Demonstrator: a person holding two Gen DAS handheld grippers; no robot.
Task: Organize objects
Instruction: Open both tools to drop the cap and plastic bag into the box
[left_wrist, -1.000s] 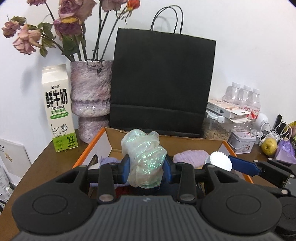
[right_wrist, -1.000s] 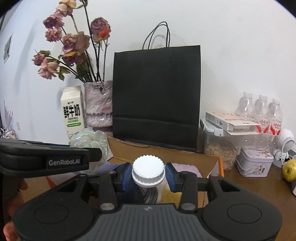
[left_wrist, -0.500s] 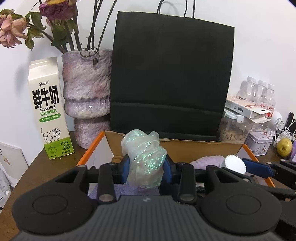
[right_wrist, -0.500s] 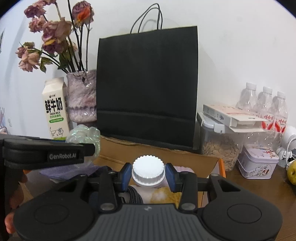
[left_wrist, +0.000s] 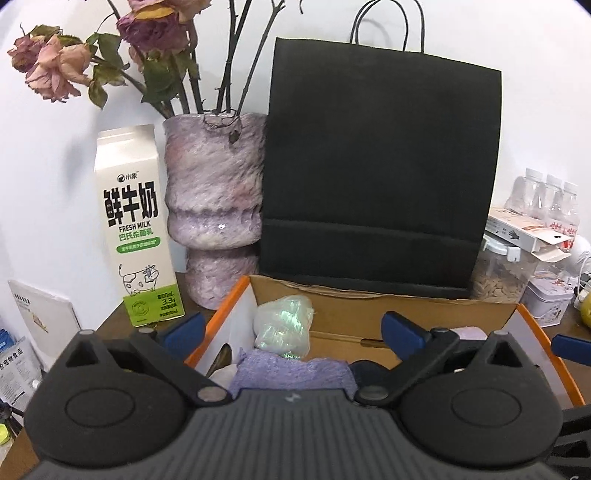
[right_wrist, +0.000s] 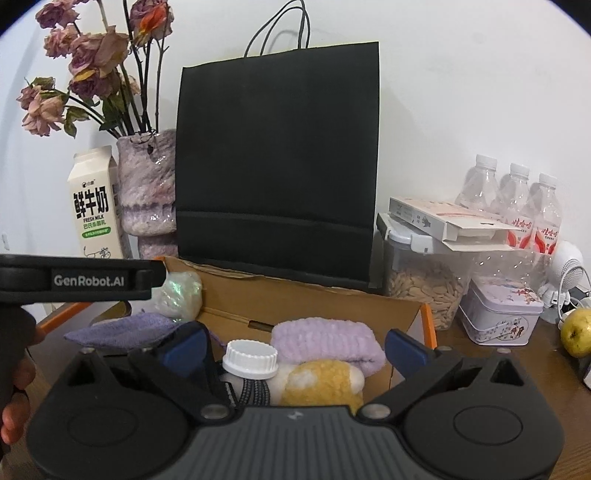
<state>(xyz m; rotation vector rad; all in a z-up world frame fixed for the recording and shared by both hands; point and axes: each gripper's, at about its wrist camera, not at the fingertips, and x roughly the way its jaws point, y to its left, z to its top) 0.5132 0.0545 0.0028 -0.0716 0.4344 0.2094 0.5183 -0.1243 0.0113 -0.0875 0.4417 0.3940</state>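
Between opening left claw (left_wrist: 291, 330), iridescent bundle (left_wrist: 283, 328)

We see a brown table (right_wrist: 480, 369) bearing box (right_wrist: 310, 295), bag (right_wrist: 277, 166), carton (left_wrist: 135, 229), vase (left_wrist: 216, 214), tin (right_wrist: 498, 314), pear (right_wrist: 576, 332).

iridescent bundle (left_wrist: 283, 326) | in box (left_wrist: 369, 321) corner | white-capped bottle (right_wrist: 251, 359) | upright inside
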